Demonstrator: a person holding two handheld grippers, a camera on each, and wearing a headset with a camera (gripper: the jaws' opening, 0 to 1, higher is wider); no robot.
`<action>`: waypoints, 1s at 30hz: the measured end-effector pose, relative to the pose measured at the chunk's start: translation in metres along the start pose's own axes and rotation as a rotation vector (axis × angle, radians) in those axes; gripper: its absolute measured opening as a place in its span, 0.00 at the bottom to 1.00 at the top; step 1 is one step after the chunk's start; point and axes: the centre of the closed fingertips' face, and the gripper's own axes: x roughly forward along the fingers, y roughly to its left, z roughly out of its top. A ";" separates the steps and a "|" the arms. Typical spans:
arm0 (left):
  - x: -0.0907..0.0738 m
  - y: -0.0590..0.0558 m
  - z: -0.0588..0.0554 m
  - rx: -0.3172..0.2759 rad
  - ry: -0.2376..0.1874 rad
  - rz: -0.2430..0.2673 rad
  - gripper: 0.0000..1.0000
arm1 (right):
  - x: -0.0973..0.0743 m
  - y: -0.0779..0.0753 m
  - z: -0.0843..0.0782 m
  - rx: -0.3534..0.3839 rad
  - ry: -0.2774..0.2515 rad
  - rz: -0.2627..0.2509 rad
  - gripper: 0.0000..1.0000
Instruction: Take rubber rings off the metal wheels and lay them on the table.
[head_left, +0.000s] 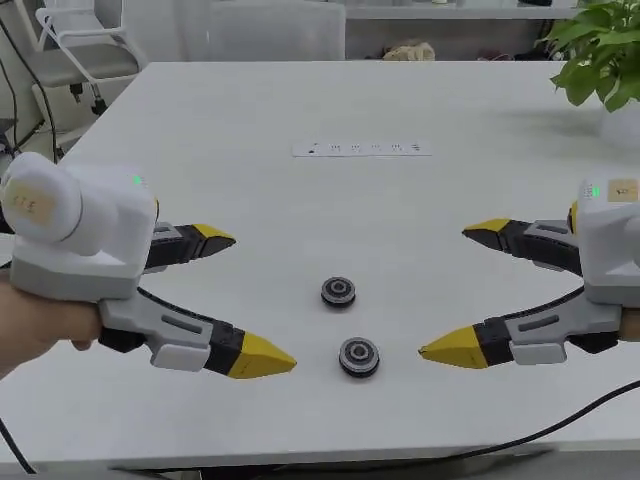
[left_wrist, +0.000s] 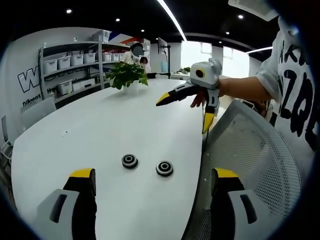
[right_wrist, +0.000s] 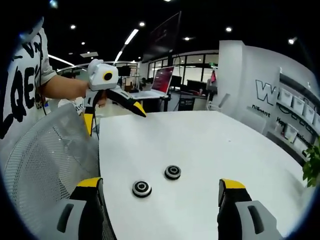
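Head view: my left claw (head_left: 260, 300) and right claw (head_left: 443, 291) hang released, jaws wide, flanking the near wheel (head_left: 359, 356) and far wheel (head_left: 338, 291) on the surface (head_left: 420, 210). I'd pin the near wheel with one claw and peel its rubber ring (head_left: 345, 357) with the other.

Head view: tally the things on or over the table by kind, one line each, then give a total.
wheels: 2
grippers, left gripper and right gripper: 2
socket strip: 1
plant: 1
Total: 6
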 end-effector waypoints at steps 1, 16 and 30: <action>0.001 0.000 0.000 0.003 0.001 -0.002 0.94 | 0.001 -0.001 0.000 -0.001 0.001 0.001 0.95; 0.011 0.010 0.003 0.053 -0.017 -0.021 0.89 | 0.012 -0.008 -0.006 -0.021 0.018 0.020 0.93; 0.027 0.016 0.001 0.074 -0.011 -0.047 0.86 | 0.026 -0.010 -0.017 -0.015 0.035 0.058 0.87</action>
